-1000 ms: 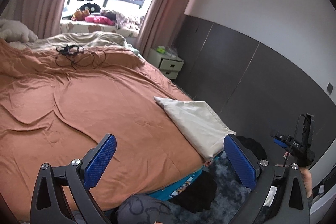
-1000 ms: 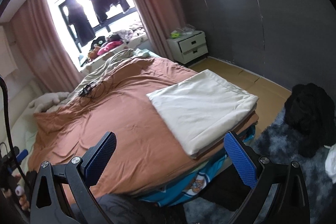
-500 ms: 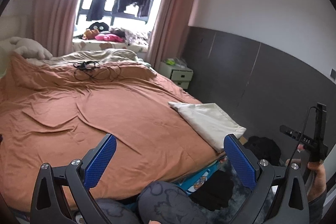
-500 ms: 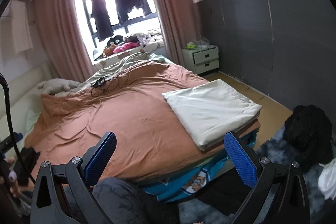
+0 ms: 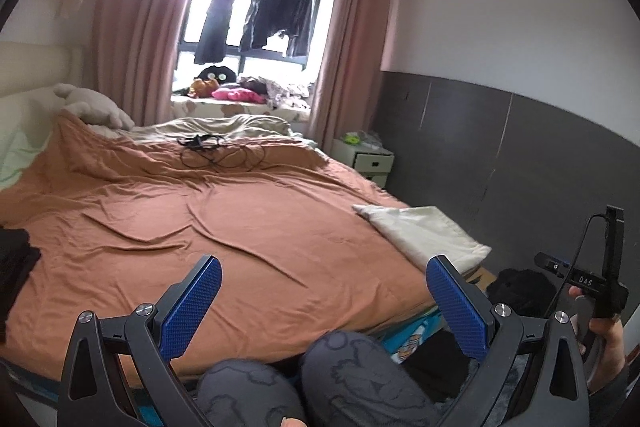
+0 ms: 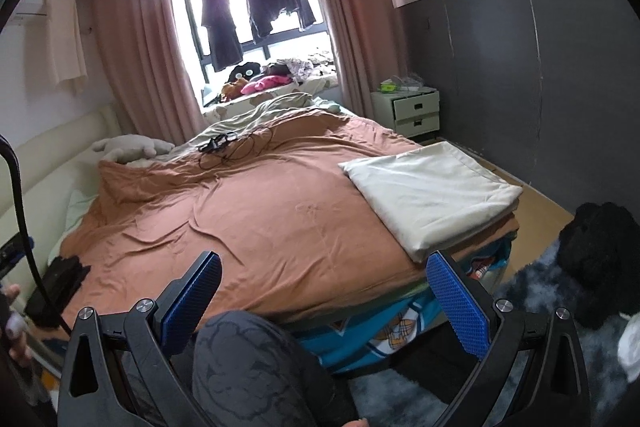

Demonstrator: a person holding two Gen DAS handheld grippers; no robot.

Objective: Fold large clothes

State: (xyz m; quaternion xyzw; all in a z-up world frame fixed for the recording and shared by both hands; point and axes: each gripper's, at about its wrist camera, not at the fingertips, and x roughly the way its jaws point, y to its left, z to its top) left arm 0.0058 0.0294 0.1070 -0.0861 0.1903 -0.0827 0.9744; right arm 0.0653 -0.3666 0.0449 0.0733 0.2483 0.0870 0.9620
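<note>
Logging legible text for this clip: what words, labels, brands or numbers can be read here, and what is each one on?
"DAS": white letters on the black body of the right gripper, seen from the left wrist view.
Print on the blue cartoon sheet under the orange bedspread: pictures only, no readable words.
Nothing else carries readable text in either view.

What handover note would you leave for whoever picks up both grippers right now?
Left gripper: open, empty, held above the near edge of the bed.
Right gripper: open, empty, likewise.
Folded cream cloth rectangle: flat on the bed's right corner, on the rust-orange bedspread; looks done.
Small folded black garment: at the bed's left edge.
Crumpled black clothing heap: on the floor rug to the right, unfolded; probably next.
Nothing is gripped; start with a fresh pickup.
</note>
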